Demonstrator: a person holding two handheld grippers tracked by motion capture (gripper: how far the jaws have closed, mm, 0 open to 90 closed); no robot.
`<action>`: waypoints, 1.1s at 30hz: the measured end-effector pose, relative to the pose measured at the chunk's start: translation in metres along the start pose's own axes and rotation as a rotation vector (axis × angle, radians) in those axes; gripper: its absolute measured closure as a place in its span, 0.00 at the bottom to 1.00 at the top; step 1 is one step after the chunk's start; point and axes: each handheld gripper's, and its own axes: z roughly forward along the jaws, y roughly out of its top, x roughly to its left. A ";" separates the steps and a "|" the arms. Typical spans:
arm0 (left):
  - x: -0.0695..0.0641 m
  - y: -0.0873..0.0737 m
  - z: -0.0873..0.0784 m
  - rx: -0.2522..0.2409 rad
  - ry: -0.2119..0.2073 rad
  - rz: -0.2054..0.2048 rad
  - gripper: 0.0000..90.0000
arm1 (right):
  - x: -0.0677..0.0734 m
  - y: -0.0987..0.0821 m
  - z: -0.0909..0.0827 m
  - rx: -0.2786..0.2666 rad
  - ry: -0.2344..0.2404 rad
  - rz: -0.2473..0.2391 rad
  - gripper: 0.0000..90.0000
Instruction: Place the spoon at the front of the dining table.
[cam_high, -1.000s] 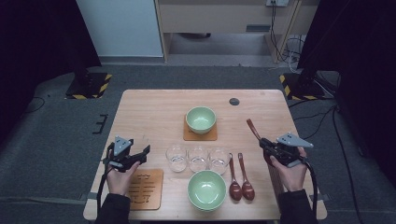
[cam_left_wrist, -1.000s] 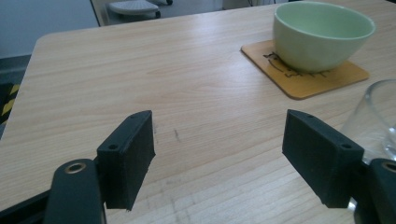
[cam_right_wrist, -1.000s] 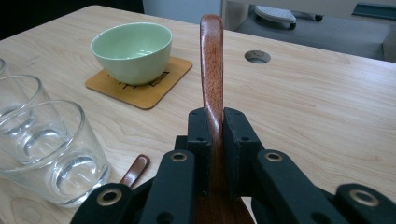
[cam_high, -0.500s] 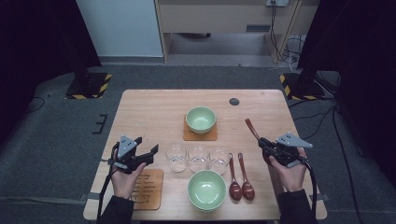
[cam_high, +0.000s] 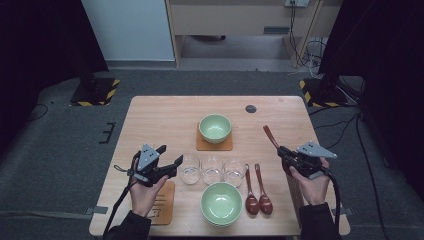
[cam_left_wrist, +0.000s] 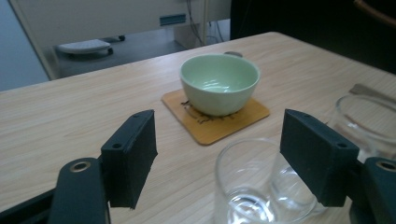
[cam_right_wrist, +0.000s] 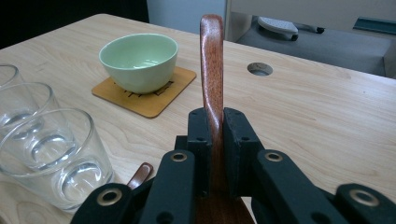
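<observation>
Three clear glasses in a row across the near middle of the table (cam_high: 165, 115), and just left of the leftmost glass (cam_high: 190, 169) the left gripper (cam_high: 170, 155), held above the wood with jaws standing wide and nothing pressed between them. In the left gripper view, the same glass (cam_left_wrist: 261, 186) low and a little right of centre, rim already between the two black pads (cam_left_wrist: 133, 156) but touching neither (a clear gap on each side). For the coming move, then: glass to the right of the fingers and slightly below them, upright, long axis vertical. Probably only a short push right and down needed, then a closing around the wall. Much nearer to this hand than to the other. On the right side of the table, the right gripper (cam_high: 282, 151) clamped narrow on the wooden spoon (cam_high: 271, 137), handle pointing to the far left, away from the hand. Well apart from the glass, so likely no crossing of arms. Elsewhere, a far bowl (cam_high: 215, 127) on a coaster (cam_high: 200, 146), a near bowl (cam_high: 221, 202), and two spoons (cam_high: 257, 192) lying right of it.
</observation>
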 end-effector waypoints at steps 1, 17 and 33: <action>-0.001 0.002 0.001 -0.004 -0.001 0.001 0.30 | 0.000 0.000 0.000 -0.001 0.000 -0.002 0.91; -0.023 0.032 0.019 -0.120 -0.079 -0.041 0.31 | 0.004 0.006 0.003 -0.016 0.020 -0.015 0.91; -0.039 0.045 0.044 -0.145 -0.134 -0.076 0.32 | 0.007 0.007 0.004 -0.025 0.031 -0.025 0.91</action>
